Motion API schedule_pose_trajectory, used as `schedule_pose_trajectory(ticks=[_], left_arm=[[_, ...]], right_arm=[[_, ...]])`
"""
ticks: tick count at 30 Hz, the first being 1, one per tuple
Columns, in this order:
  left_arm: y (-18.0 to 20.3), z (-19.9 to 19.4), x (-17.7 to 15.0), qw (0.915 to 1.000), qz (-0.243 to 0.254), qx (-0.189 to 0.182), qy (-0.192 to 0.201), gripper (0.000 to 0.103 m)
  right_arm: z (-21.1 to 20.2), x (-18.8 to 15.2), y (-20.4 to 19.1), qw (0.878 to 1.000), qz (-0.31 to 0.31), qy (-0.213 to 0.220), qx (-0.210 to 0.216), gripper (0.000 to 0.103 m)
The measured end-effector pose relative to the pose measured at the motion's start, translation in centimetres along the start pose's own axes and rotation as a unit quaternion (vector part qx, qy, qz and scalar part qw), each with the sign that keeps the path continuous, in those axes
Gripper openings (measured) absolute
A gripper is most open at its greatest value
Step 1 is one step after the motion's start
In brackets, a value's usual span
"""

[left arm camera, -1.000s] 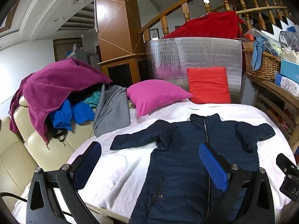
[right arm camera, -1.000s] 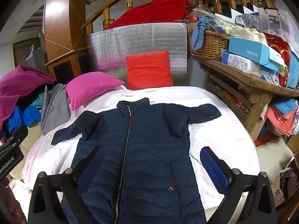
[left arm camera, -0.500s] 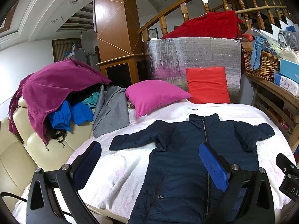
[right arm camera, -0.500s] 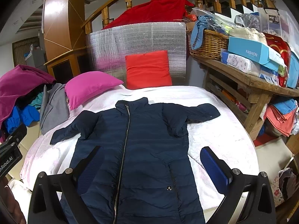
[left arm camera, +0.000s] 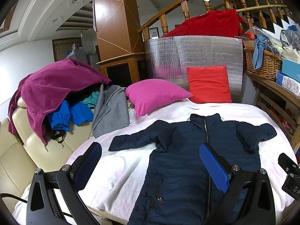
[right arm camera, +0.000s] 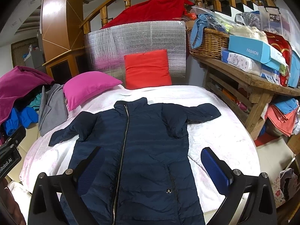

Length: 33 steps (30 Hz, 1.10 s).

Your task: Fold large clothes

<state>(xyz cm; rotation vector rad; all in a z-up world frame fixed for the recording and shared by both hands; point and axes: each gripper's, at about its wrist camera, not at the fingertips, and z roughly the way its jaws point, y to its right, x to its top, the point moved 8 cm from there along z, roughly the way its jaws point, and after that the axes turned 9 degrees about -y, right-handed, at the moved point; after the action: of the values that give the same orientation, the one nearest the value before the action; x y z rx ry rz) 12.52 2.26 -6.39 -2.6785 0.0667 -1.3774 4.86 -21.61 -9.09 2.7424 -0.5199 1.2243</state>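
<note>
While spread face-up across the middle of both frames, navy puffer coat [right arm camera: 135, 150] lying flat on white blanket [right arm camera: 221, 140], zipped to the collar, both sleeves thrown outward. Looks light and lofty, quilted shell probably slick, likely to spring back from a crease and slide on itself. Best holds, at a guess: sleeve cuffs, seen at centre left [left arm camera: 114, 146] and right of centre [right arm camera: 213, 114], or the hem corners low in frame, pinching deep through shell and filling rather than skimming the surface.

Left gripper [left arm camera: 151, 166] spread wide, grasping nothing, hovering over the coat's left flank and bare blanket. Right gripper [right arm camera: 153, 168] likewise released, jaws straddling the lower body of the coat, not touching it.

Soft, plush bedding underneath, so some give under any press. Pink pillow [right arm camera: 88, 86] and red cushion [right arm camera: 148, 69] just beyond the collar, silver foil mat [right arm camera: 135, 39] upright behind. Heaped clothes [left arm camera: 56, 91] on cream sofa [left arm camera: 13, 159] at left; cluttered wooden shelf [right arm camera: 249, 78] with wicker basket [right arm camera: 208, 41] at upper right.
</note>
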Motion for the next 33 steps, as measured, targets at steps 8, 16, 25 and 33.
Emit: schedule_pose_trajectory(ticks=[8,16,25,33], left_arm=[[0.2,0.9,0.3,1.0,0.0,0.005,-0.004,0.103],[1.0,3.3,0.2,0.9997,0.007,0.009,-0.02,0.103],[5.7,12.9,-5.1,0.9834,0.032,-0.049,-0.172,0.103],[8.4,18.1,-7.1,0.9751,0.047,-0.034,-0.214,0.103]], right_arm=[[1.1,0.5,0.0,1.0,0.002,-0.011,0.003,0.103],[3.4,1.5,1.2,1.0,0.011,-0.016,-0.001,0.103],[12.2,4.5,10.4,0.992,0.098,-0.039,0.064,0.103],[27.3,6.4,24.3,0.912,0.332,-0.091,0.221,0.103]])
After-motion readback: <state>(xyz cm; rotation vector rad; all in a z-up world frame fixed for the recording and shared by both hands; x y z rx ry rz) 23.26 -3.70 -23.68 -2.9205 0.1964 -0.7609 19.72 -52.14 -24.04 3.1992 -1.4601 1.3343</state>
